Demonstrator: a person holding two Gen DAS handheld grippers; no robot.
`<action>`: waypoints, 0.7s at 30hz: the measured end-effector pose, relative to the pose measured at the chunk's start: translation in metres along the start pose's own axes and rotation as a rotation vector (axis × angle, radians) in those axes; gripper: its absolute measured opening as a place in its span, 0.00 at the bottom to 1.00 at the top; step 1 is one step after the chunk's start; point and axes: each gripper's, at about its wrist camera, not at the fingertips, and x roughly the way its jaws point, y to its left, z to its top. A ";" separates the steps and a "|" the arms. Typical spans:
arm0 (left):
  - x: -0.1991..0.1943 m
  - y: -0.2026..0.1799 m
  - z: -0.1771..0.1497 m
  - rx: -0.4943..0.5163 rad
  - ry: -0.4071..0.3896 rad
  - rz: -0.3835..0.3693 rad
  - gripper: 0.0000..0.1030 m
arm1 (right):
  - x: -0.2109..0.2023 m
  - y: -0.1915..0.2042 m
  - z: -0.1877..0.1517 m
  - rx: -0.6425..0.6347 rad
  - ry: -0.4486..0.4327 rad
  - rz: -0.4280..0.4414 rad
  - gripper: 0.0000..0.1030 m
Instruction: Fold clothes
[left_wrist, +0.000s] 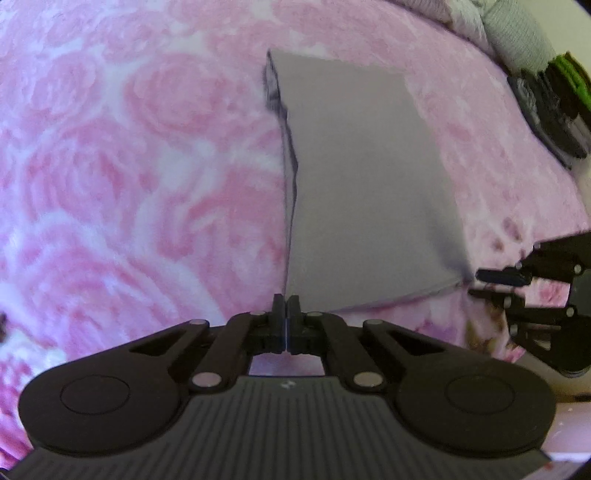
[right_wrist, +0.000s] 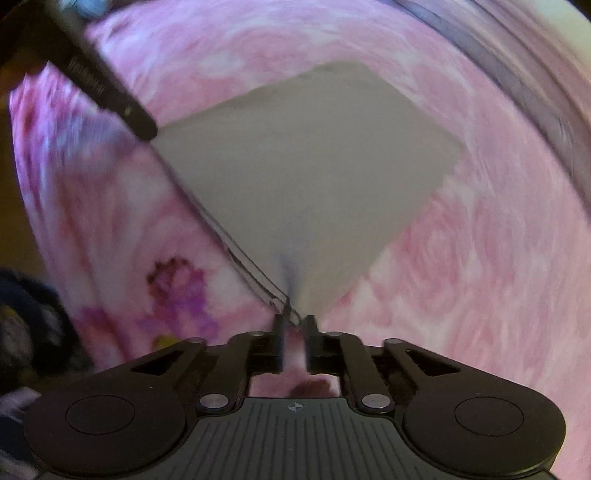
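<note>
Grey cloth: soft, light, floppy, flat on pink bed. Left tongs shut on near corner. Right tongs slightly apart around other corner, not pinching. Best hold: corners.

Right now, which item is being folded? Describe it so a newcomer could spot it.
Start with the pink rose-print blanket covering the bed. On it lies a flat grey garment, folded into a rectangle. It is the only plain, unpatterned piece there.
</note>
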 end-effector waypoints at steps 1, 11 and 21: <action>-0.007 0.000 0.007 -0.004 -0.012 -0.007 0.00 | -0.008 -0.010 0.002 0.062 -0.016 0.023 0.31; 0.019 -0.031 0.087 0.045 -0.157 0.013 0.00 | 0.001 -0.090 0.069 0.574 -0.251 0.086 0.19; 0.037 -0.030 0.045 0.022 -0.068 0.088 0.00 | 0.017 -0.042 0.019 0.432 -0.103 -0.020 0.16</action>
